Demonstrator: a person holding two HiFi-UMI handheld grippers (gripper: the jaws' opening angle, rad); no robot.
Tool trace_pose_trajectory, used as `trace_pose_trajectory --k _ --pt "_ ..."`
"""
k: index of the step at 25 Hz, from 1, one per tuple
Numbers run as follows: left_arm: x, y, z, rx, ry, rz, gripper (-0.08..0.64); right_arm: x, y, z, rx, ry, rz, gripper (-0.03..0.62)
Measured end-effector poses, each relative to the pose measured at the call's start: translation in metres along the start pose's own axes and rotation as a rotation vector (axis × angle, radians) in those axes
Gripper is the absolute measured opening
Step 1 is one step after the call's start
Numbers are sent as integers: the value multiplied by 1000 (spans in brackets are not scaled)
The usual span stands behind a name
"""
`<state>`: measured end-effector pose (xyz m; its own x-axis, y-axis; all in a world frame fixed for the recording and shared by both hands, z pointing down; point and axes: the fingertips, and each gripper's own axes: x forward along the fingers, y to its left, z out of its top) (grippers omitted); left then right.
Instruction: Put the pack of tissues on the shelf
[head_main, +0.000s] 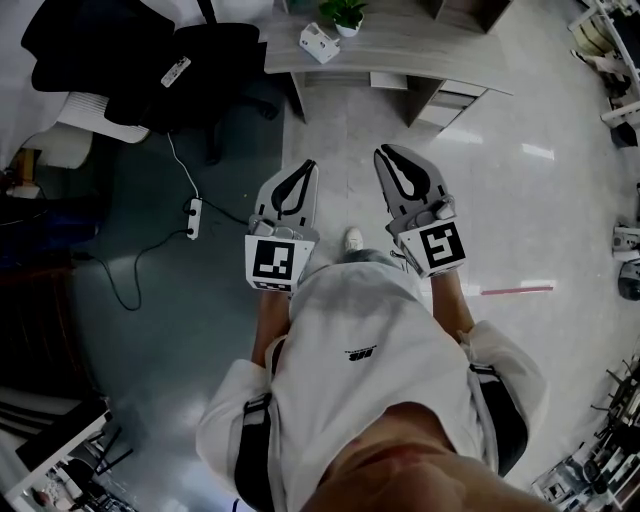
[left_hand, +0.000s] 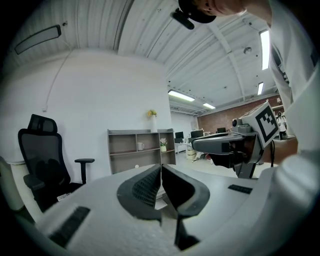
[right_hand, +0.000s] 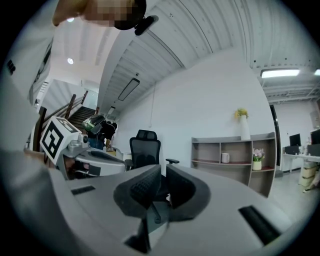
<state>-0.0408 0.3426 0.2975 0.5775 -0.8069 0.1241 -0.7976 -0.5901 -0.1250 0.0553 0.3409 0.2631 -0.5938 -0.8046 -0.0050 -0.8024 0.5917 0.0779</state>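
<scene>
A small white pack (head_main: 318, 42), apparently the tissues, lies on top of the grey wooden shelf (head_main: 400, 50) beside a potted plant (head_main: 345, 15), at the top of the head view. Neither gripper touches it. My left gripper (head_main: 307, 166) and right gripper (head_main: 384, 152) are held side by side in front of the person's chest, well short of the shelf, both shut with nothing between the jaws. The left gripper view shows its shut jaws (left_hand: 160, 168) aimed at the shelf (left_hand: 142, 150). In the right gripper view, the jaws (right_hand: 163, 171) are closed and the shelf (right_hand: 232, 160) stands to the right.
A black office chair (head_main: 150, 60) draped with dark cloth stands left of the shelf. A white power strip (head_main: 194, 218) with its cable lies on the floor at the left. A mug (left_hand: 140, 146) and a flower pot (right_hand: 257, 161) sit on the shelf's boards.
</scene>
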Motion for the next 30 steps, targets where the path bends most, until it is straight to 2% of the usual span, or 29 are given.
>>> trace_pose_trajectory --k 13,30 --pt "52 21 7 -19 7 31 32 41 -43 -6 8 -4 43 29" --pt "108 72 -15 -33 28 14 32 104 -78 -28 18 44 29 29"
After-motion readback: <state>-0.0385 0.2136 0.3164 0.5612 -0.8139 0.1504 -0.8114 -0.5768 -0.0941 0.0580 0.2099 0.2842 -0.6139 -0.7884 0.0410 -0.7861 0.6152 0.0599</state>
